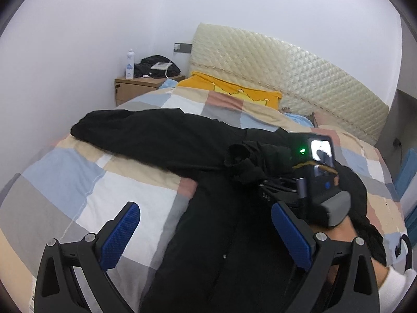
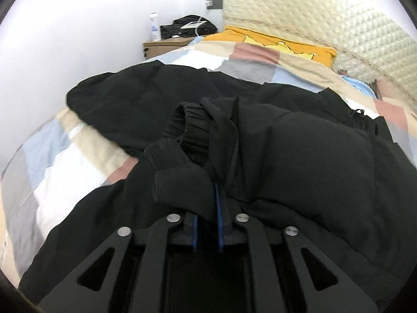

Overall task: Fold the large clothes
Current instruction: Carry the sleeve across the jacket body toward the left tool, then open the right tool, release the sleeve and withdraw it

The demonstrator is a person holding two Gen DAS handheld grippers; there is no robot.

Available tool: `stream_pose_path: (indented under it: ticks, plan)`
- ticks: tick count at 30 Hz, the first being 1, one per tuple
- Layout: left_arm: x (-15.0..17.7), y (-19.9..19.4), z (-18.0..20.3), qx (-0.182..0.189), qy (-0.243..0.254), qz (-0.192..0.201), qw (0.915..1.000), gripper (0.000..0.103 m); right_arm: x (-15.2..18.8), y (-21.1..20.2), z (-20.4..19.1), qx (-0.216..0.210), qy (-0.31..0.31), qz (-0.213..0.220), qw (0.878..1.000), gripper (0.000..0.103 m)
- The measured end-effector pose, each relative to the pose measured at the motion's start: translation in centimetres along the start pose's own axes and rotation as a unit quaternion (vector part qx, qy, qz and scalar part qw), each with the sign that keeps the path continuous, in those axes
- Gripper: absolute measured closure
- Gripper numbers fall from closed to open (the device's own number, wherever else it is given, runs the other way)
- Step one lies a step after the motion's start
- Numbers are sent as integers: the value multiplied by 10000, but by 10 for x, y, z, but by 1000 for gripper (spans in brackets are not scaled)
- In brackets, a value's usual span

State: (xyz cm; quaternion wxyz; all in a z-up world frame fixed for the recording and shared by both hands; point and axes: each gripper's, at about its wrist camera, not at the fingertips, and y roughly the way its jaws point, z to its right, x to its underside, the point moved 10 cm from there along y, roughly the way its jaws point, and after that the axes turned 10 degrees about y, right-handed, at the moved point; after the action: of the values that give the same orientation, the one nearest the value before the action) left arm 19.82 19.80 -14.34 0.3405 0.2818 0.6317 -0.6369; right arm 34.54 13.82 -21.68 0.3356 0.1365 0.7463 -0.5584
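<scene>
Fingers [image 1: 289,230] of the left gripper [image 1: 206,234] stand wide apart with nothing between them, hovering above the black jacket [image 1: 213,234] spread on the checked bed cover [image 1: 86,182]. Over on the right gripper [image 2: 208,208], the blue pads are nearly together and pinch a fold of the sleeve [image 2: 182,180] near its elastic cuff [image 2: 189,125], which lies across the jacket's body. Judging by this, the sleeve fold-in is under way. Next, the right fingers should let the sleeve go flat, while the left reaches for the other sleeve [image 1: 125,127], lying out toward the wall.
</scene>
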Motion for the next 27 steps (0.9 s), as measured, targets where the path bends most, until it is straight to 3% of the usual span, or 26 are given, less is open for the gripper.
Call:
stream_pose_path:
  ticks: [3, 6, 7, 10, 15, 27]
  plan:
    - [0, -3, 1, 32, -14, -4, 10000, 1, 7, -18, -3, -94, -78, -117, 9999, 82]
    - [-1, -6, 4, 56, -6, 4, 10000, 1, 16, -30, -8, -108, -355, -229, 9990, 69]
    - [-1, -9, 5, 80, 7, 12, 10000, 1, 21, -35, -10, -115, -473, -270, 9985, 56]
    - [-2, -16, 9, 48, 96, 88, 9999, 1, 29, -47, -17, -234, -582, -308, 9976, 1]
    - [-3, -21, 14, 56, 182, 111, 9998, 1, 23, -93, -17, -387, -338, 119, 9986, 0]
    - [-12, -53, 48, 71, 763, 326, 9965, 1, 12, -232, 74, 316, 546, 1184, 9910, 0]
